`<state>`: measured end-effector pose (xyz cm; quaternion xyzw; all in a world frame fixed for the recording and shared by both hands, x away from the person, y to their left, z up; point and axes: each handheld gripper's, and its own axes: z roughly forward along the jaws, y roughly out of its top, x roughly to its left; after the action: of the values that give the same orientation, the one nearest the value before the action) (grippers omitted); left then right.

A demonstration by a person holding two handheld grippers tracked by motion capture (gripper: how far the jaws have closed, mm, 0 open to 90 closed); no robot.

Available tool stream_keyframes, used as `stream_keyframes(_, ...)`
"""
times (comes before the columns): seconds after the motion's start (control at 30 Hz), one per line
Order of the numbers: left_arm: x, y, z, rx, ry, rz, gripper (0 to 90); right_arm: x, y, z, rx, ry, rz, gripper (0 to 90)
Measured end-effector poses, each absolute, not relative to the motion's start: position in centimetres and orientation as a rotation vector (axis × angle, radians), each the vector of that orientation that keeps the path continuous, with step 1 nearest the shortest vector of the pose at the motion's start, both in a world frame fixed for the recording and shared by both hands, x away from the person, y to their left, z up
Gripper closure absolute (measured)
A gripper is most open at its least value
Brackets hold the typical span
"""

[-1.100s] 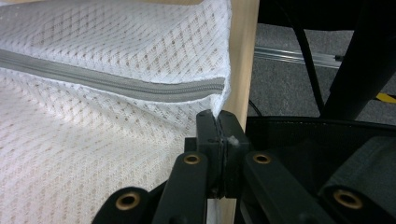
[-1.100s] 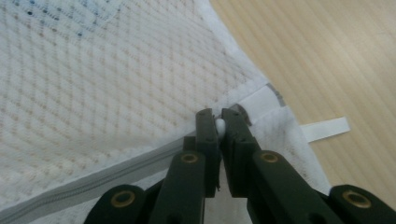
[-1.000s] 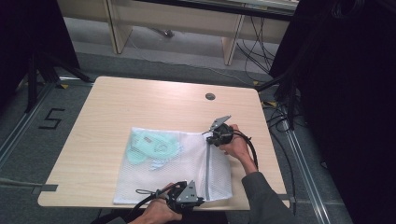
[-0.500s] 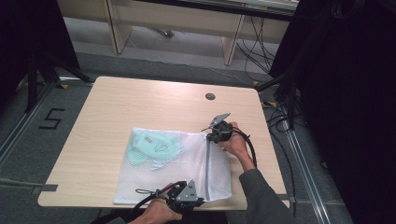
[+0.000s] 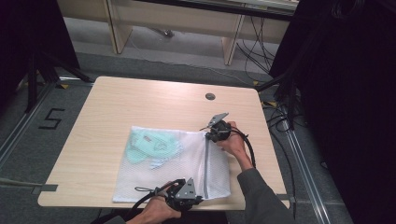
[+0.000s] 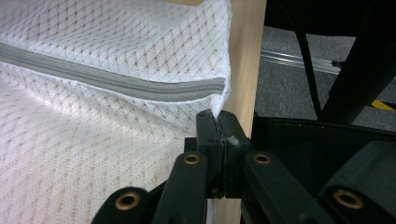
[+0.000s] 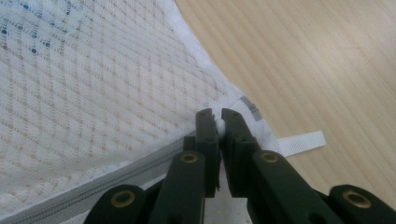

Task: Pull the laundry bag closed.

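A white mesh bag (image 5: 187, 161) lies flat on the table with a mint green garment (image 5: 152, 144) inside it. Its grey zipper (image 5: 205, 163) runs along the right side and looks closed. My right gripper (image 5: 211, 134) sits at the zipper's far end, shut on the bag's white corner (image 7: 218, 119), beside a white fabric tab (image 7: 301, 142). My left gripper (image 5: 197, 200) is at the near table edge, shut on the bag's near corner (image 6: 218, 119), just below the zipper's end (image 6: 205, 88).
The wooden table (image 5: 140, 102) has a round cable hole (image 5: 210, 96) at the back right. The bag's near edge reaches the table's front edge. Cables trail from both grippers; the floor shows a taped "5" (image 5: 52, 119).
My right gripper has edged slightly toward the far side at the bag's corner. The left gripper and the bag have stayed put.
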<state>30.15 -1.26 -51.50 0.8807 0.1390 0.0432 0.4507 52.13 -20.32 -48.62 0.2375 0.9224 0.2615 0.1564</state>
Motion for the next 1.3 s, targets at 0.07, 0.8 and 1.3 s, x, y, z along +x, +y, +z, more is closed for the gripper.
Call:
stream_keyframes(0.07,30.3,-1.2,-51.5,2.177,0.348,0.112,88.8,52.1,-20.3,-48.6,0.688,2.636,0.753,86.3)
stream_keyframes(0.8,30.9,-1.1,-51.5,2.200,0.380,0.094,85.2,52.7,-19.9,-48.9,0.703,2.614,0.726,83.9)
stream_keyframes(1.3,31.0,2.2,-48.4,2.140,0.489,0.092,50.8,50.4,-19.7,-46.7,0.822,2.537,0.784,61.6)
